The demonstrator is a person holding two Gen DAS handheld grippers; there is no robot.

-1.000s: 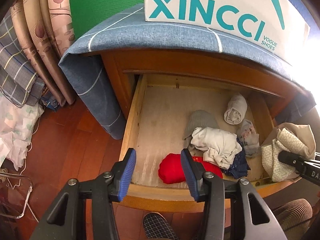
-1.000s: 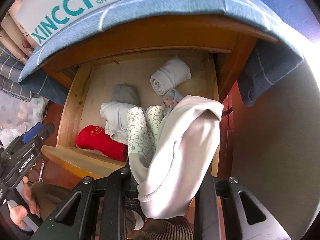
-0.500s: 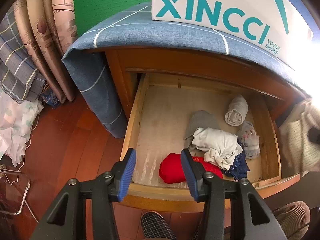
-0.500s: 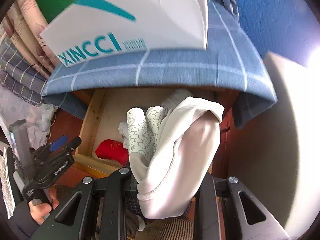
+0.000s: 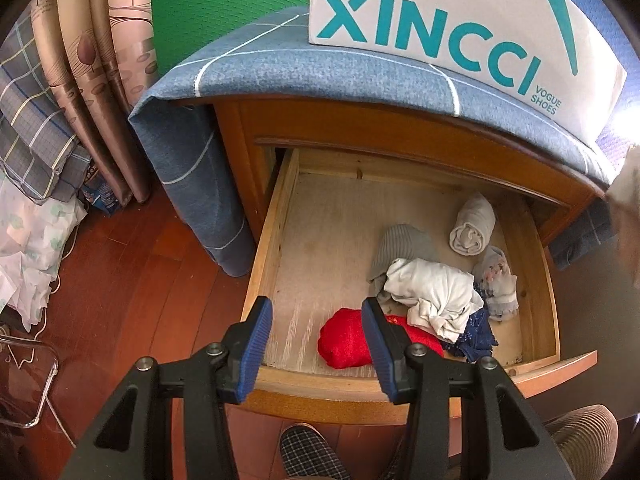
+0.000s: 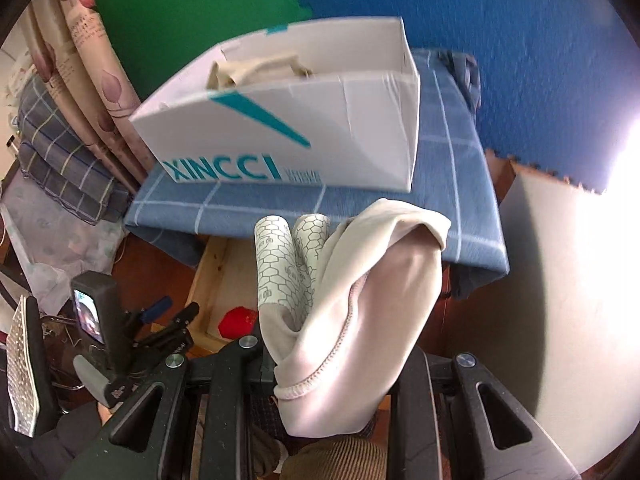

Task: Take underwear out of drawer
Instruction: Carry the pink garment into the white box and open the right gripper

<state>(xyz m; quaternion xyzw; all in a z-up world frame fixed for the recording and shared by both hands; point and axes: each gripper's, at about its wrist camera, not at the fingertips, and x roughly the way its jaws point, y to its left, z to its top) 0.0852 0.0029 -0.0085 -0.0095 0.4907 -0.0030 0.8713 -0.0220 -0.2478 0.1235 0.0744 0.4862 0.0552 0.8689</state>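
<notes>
A: How far along? 
B: The right tool [image 6: 320, 364] is clenching the cream folded underwear [image 6: 360, 312], above the open wooden drawer [image 5: 272, 240]. 
A: What's left? 
B: Rolled garments [image 5: 428, 296] are lying inside; the left tool [image 5: 316, 344] is gaping, empty.

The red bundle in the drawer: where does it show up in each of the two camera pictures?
Left wrist view: the red bundle lies at the drawer's front, low centre, partly behind the left tool's right finger.
Right wrist view: only a small red patch shows, lower left of centre, beside the cloth that the right tool holds.
Shared landmark: the white XINCCI shoe box on top of the cabinet.
</notes>
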